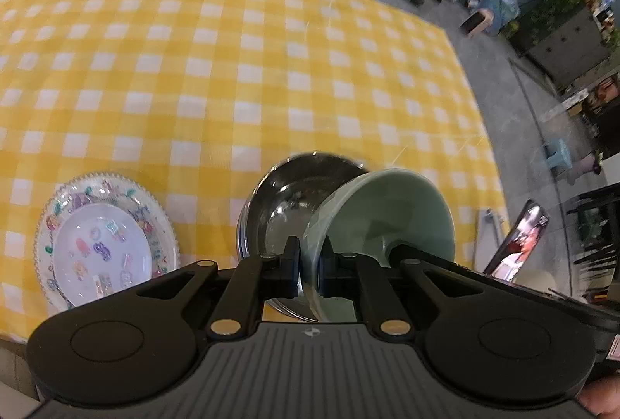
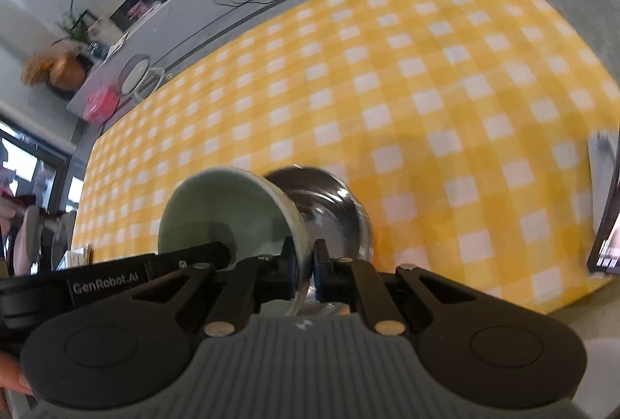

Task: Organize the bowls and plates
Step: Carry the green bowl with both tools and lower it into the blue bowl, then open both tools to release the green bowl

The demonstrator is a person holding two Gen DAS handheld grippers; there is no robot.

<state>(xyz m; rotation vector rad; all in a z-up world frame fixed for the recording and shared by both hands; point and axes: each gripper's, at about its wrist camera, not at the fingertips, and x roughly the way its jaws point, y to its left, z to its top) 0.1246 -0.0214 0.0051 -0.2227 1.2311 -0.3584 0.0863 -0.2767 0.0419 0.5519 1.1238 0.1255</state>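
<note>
Left gripper point(image 1: 309, 269) fingers clamped on the green bowl point(image 1: 381, 215) rim; right gripper point(image 2: 305, 273) pinches the opposite rim. It's tilted over the steel bowl point(image 1: 288, 198). Glazed ceramic, likely slippery and breakable, so rim grips suit. Beyond, the patterned plate point(image 1: 102, 240) sits on the bench point(image 1: 240, 70).

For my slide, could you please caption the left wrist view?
Left tongs pinch green bowl rim above steel bowl.

I see a glossy, glazed-looking green bowl point(image 1: 387, 217) against a shiny, mirror-smooth metal bowl point(image 1: 286, 202). Left of that metal bowl, a glossy printed plate point(image 1: 104, 237) lies on matt checked cloth point(image 1: 232, 70).
</note>
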